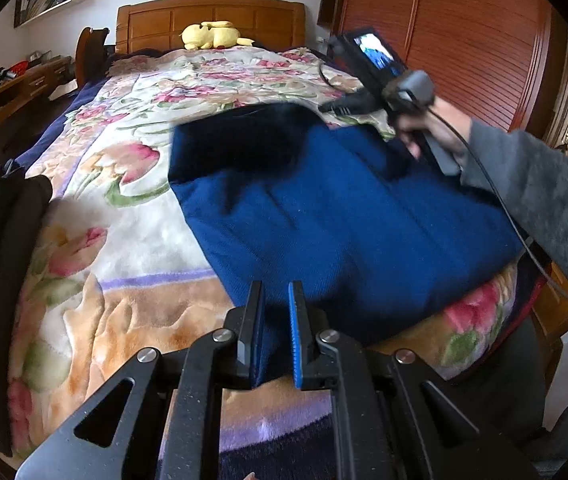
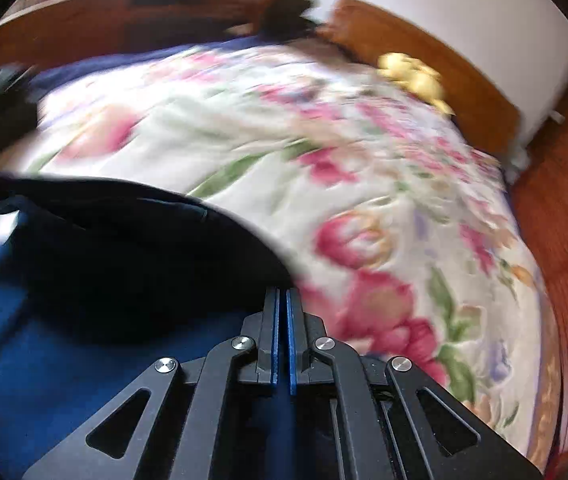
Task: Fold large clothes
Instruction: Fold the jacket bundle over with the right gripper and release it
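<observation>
A large blue knit garment [image 1: 335, 216] lies partly folded on the floral bedspread [image 1: 124, 208]; its far edge is lifted and blurred. My left gripper [image 1: 276, 292] is at the garment's near edge, jaws a little apart with blue cloth between them. My right gripper [image 1: 337, 108], held in a hand at the garment's far right, shows in the left wrist view. In the right wrist view the right gripper [image 2: 282, 294] is nearly closed on the dark blue fabric [image 2: 124, 248], which rises from the bedspread [image 2: 323, 152].
A yellow plush toy [image 1: 214, 35] lies by the wooden headboard [image 1: 212, 16]. Dark clothes [image 1: 0, 216] are piled at the bed's left edge. A wooden wardrobe [image 1: 463, 32] stands on the right and a desk [image 1: 8, 88] on the left.
</observation>
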`<state>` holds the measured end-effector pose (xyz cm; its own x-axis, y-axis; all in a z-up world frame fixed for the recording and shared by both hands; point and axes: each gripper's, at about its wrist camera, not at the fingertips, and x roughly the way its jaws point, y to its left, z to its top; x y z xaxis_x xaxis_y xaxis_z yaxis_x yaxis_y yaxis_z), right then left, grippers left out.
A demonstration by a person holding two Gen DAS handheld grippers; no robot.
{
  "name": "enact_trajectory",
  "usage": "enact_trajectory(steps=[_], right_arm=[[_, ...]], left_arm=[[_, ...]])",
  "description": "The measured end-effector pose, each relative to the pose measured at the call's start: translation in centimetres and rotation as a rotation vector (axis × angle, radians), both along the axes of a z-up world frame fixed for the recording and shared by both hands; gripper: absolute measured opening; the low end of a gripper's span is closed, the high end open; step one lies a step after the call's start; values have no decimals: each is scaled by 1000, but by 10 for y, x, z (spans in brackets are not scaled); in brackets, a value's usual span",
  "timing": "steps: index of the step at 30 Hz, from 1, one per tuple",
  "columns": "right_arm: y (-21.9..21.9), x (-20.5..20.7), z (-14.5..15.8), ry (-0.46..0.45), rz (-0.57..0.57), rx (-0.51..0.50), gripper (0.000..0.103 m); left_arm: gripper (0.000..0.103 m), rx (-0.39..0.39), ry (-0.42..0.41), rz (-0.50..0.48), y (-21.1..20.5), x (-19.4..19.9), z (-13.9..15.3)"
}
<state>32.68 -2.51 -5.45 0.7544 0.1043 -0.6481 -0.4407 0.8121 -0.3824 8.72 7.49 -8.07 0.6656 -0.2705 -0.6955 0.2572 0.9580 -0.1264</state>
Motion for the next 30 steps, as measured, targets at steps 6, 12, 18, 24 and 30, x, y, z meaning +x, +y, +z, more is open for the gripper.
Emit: enact_trajectory(steps=[6, 12, 18, 24, 30], right_arm=[[-19, 23, 14, 18, -126, 71, 8], [-86, -23, 33, 26, -138, 124, 57], [-167, -34, 8, 139, -290, 131, 66], [-191, -24, -17, 330, -275, 300, 66], [-185, -18, -27, 313, -247, 265, 9]], left_arm=[[12, 5, 1, -18, -9, 6, -2], [12, 8, 11, -14, -9, 5, -10], [12, -4, 35, 22, -3, 0, -20], [12, 4, 73, 49, 2, 1, -33], [12, 22, 82, 70, 4, 5, -39]])
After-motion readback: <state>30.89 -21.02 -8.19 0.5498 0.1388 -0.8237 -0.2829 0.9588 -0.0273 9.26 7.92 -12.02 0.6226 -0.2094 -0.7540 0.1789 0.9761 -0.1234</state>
